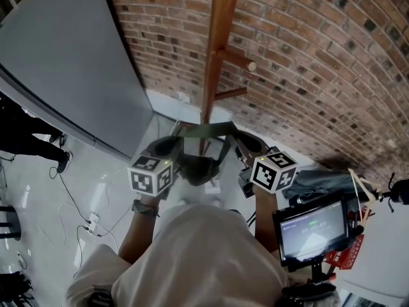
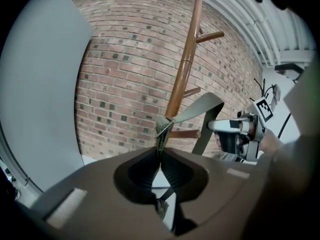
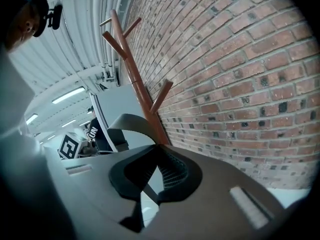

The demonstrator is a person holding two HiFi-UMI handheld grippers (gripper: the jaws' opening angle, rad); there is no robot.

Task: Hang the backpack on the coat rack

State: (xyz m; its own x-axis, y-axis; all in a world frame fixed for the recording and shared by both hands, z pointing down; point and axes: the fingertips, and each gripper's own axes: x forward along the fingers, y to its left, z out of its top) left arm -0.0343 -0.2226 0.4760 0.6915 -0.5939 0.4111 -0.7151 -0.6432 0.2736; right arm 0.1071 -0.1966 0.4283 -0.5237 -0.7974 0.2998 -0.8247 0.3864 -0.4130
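A wooden coat rack with side pegs stands against the brick wall. In the head view an olive strap stretches between my two grippers, just in front of the rack's pole, and the dark backpack hangs under it. My left gripper is shut on the strap's left end and my right gripper is shut on its right end. In the left gripper view the strap runs from the closed left gripper toward the rack. In the right gripper view the right gripper pinches the strap beside the rack.
A grey partition panel stands to the left of the rack, with the brick wall behind. Cables lie on the pale floor at lower left. A small screen on a stand is at lower right. A person's legs show at far left.
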